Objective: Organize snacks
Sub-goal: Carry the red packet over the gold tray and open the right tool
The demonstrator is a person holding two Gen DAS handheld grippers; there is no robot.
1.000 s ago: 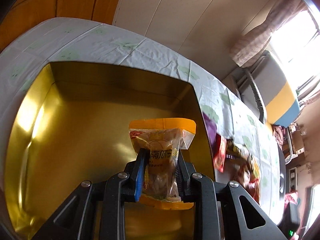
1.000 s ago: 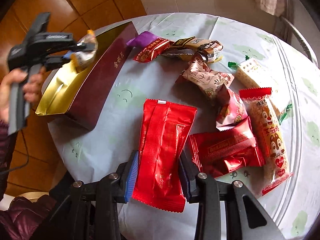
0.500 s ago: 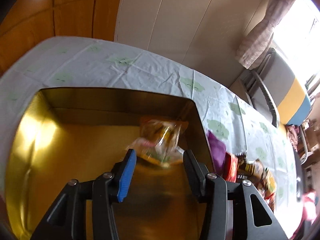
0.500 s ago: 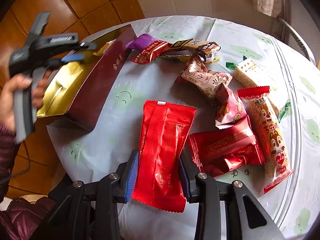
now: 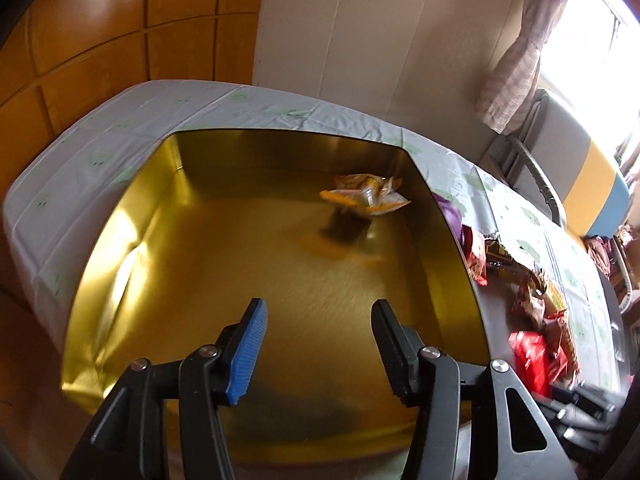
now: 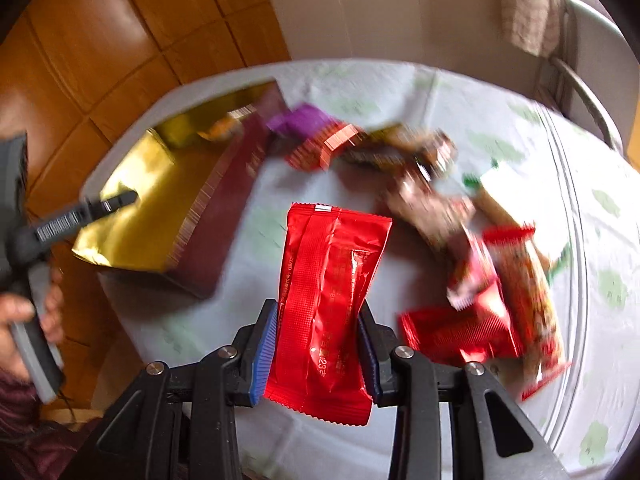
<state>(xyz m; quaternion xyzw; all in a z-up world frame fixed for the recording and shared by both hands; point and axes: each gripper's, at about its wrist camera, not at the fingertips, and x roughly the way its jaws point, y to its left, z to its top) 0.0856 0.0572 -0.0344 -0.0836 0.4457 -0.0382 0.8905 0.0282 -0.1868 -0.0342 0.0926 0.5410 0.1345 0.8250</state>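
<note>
Left wrist view shows the left gripper (image 5: 316, 344), its jaws just opened and empty, above the gold-lined box (image 5: 120, 236), where one orange snack packet (image 5: 366, 196) lies near the far right corner, the rest of the floor free. At right, the right gripper (image 6: 318, 354) clamps a red packet (image 6: 328, 300) above the table (image 6: 520, 128); judging by the loose pile of snacks (image 6: 492, 280) beyond, most sorting remains, with the box's maroon wall (image 6: 228, 216) to clear.

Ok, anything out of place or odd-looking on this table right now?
Nothing damaged or spilled. One orange snack packet lies crumpled, alone in the gold box's far corner. The remaining snacks sit in a loose pile on the tablecloth beside it, unsorted.
</note>
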